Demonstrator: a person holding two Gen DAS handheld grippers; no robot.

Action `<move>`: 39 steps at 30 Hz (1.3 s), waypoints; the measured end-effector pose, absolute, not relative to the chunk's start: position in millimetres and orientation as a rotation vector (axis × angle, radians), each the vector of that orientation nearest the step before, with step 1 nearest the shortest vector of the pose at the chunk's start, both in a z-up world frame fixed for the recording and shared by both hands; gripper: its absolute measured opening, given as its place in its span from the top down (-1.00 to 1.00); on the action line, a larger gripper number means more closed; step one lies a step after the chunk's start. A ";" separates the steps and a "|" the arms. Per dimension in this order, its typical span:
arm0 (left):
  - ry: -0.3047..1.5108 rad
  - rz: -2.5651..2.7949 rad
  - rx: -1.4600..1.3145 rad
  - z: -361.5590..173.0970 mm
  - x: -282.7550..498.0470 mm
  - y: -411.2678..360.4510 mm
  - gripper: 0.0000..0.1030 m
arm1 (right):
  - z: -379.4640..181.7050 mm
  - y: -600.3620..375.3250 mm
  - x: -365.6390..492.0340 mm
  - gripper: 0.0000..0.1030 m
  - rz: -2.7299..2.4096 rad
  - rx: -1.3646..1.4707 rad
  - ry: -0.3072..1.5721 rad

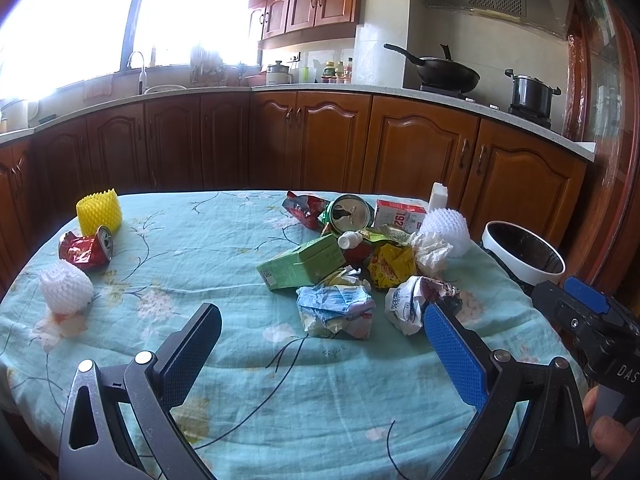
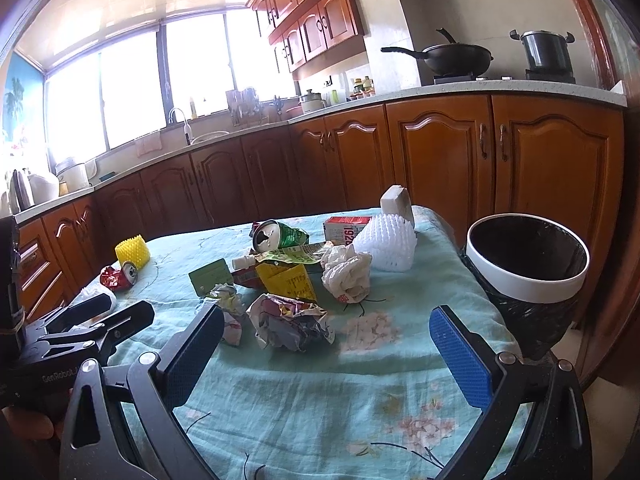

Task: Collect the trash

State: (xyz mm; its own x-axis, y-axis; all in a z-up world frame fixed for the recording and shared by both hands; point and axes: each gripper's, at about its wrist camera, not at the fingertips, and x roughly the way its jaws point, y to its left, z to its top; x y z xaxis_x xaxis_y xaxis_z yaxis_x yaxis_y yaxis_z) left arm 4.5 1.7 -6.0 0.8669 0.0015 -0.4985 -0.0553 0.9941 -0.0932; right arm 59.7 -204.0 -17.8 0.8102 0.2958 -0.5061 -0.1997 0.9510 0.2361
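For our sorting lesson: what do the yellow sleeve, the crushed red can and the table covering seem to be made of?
Yellow sleeve: soft foam netting, matte, judging by its bumpy mesh and zigzag rim.
Crushed red can: thin metal, probably aluminium, glossy; it has sharp dents and a silvery lid.
Table covering: woven cloth, matte, with wrinkles and a printed flower pattern.

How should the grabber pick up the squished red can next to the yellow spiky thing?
Grip the squished red can across its crumpled middle, coming down from above. It lies on its side on the tablecloth, its round top facing sideways, so the dented body probably gives flatter faces for the pads than the hard rim. The open left gripper is likely the nearer one; the yellow foam net sits just behind.
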 end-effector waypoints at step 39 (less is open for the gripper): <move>0.866 -0.119 -0.174 -64.3 130.9 13.2 0.99 | -79.3 -197.2 143.4 0.96 0.471 0.310 0.893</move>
